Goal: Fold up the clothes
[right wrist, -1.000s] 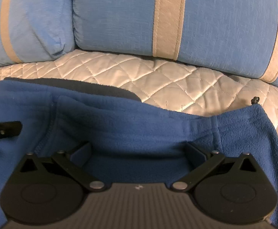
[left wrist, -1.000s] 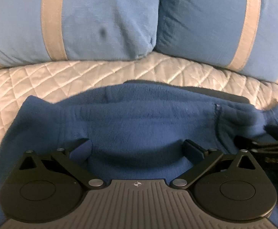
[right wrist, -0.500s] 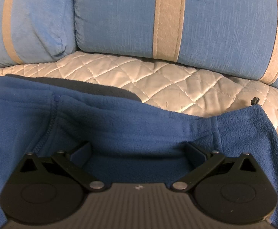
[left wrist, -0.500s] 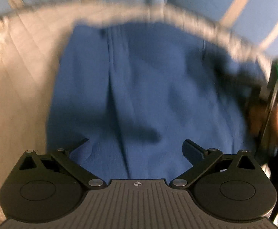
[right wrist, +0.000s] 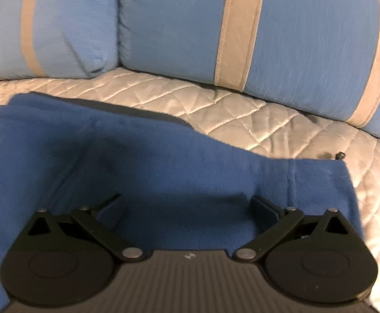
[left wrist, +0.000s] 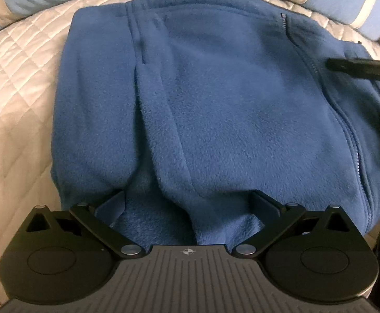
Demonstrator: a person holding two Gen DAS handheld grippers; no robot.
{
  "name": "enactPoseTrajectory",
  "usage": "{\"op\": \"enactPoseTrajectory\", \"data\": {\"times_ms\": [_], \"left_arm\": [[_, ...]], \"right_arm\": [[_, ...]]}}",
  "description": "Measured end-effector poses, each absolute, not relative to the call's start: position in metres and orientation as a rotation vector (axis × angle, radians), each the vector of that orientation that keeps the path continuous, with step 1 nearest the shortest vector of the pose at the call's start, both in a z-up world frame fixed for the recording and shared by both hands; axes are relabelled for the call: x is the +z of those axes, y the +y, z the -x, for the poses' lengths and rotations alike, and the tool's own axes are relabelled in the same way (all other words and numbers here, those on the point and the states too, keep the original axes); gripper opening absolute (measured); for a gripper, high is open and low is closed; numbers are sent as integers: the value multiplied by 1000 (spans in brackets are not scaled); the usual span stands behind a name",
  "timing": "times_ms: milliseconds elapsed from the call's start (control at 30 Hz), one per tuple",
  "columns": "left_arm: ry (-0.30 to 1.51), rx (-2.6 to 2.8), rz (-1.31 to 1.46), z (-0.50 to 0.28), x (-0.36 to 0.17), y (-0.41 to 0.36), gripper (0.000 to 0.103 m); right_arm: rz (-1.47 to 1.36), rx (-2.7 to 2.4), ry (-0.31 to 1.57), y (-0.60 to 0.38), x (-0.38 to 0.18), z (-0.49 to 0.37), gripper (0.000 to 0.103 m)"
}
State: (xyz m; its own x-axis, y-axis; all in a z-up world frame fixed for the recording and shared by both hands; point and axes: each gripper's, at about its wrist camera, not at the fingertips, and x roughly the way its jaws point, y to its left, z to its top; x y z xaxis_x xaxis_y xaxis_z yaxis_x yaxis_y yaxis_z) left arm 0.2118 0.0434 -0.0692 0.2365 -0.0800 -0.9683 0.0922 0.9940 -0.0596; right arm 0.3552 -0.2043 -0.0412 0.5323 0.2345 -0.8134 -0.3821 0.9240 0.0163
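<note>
Looking along your left tongs (left wrist: pixel 188 203), you see both fingers spread wide with nothing clamped; the blue fleece garment (left wrist: pixel 216 99) lies flat just ahead of and beneath them, its near hem bunched between the fingertips. A zipper seam (left wrist: pixel 346 125) runs down the fleece to the right of these tongs, and a black finger of your other tool (left wrist: pixel 359 67) reaches in from the far right. Your right tongs (right wrist: pixel 187 206) also stand wide open, empty, hovering over the fleece's edge. Beyond the garment spreads the white quilted cover (right wrist: pixel 242 109), backed by blue cushions with beige stripes (right wrist: pixel 294 31).
</note>
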Motion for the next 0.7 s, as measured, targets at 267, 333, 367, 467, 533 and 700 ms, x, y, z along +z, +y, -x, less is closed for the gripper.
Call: {"op": "enactPoseTrajectory", "data": {"times_ms": [267, 333, 367, 467, 533, 700], "left_arm": [[1294, -96, -3, -209, -66, 38, 103], [1296, -95, -4, -207, -64, 38, 103], [1303, -88, 6, -208, -61, 39, 103], [1324, -67, 39, -210, -50, 41, 103], [1355, -46, 56, -209, -42, 44, 103], [1448, -36, 69, -204, -32, 39, 103]], "right_arm": [[76, 406, 1089, -257, 5, -307, 102], [71, 393, 1143, -266, 11, -295, 102], [75, 390, 1165, -269, 13, -290, 102], [110, 377, 1226, -274, 18, -274, 102], [114, 359, 1262, -274, 14, -272, 102], [124, 312, 1353, -275, 5, -265, 102]]}}
